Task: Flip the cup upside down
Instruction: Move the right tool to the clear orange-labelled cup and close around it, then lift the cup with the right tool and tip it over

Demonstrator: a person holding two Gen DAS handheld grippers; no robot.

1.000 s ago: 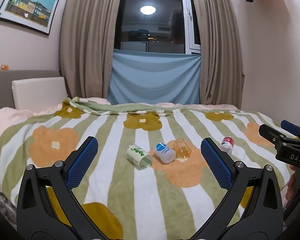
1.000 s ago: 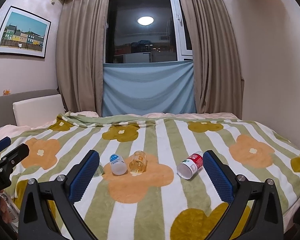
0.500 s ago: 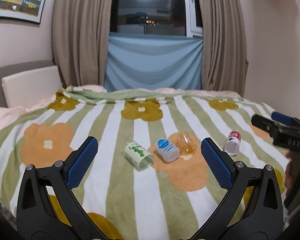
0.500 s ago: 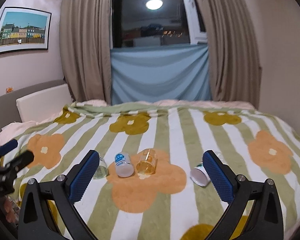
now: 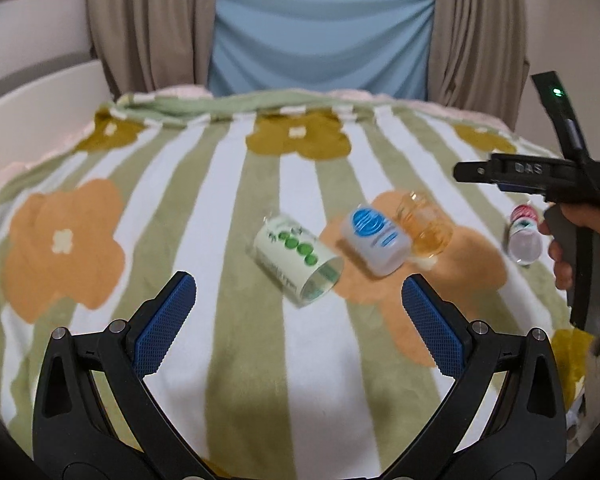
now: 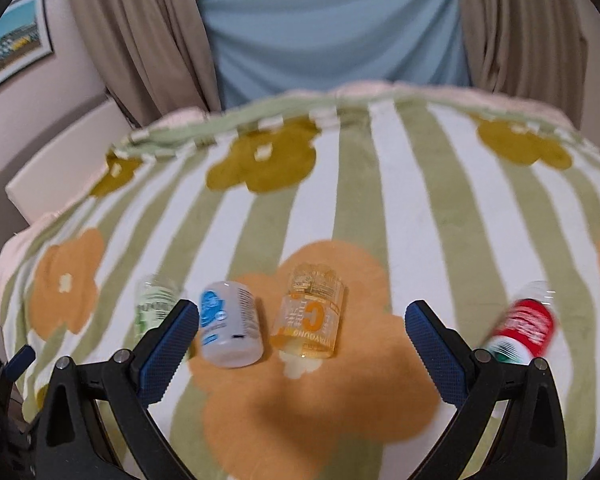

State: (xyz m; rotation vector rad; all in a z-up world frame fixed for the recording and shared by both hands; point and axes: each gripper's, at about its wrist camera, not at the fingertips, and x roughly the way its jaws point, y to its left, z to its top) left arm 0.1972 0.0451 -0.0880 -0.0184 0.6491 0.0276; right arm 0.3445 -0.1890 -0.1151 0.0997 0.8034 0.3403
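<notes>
Several small cups lie on their sides on the striped flower blanket (image 5: 228,360). A green-dotted cup (image 5: 298,262) lies just ahead of my open, empty left gripper (image 5: 298,320). A blue-and-white cup (image 5: 374,240), an amber clear cup (image 5: 424,226) and a red-labelled cup (image 5: 523,232) lie further right. In the right wrist view my open, empty right gripper (image 6: 302,344) is just before the amber cup (image 6: 310,322); the blue-and-white cup (image 6: 230,324), green cup (image 6: 154,308) and red cup (image 6: 522,330) flank it. The right gripper (image 5: 540,178) also shows in the left wrist view.
The blanket (image 6: 420,184) covers a bed. Curtains (image 5: 148,28) and a blue cloth (image 5: 320,44) hang behind it. A white pillow (image 6: 64,164) leans at the back left. A framed picture (image 6: 12,48) hangs on the left wall.
Both grippers have moved forward and tilted down toward the cups, which now look larger and closer. The cups have not moved. Both grippers stay open.
</notes>
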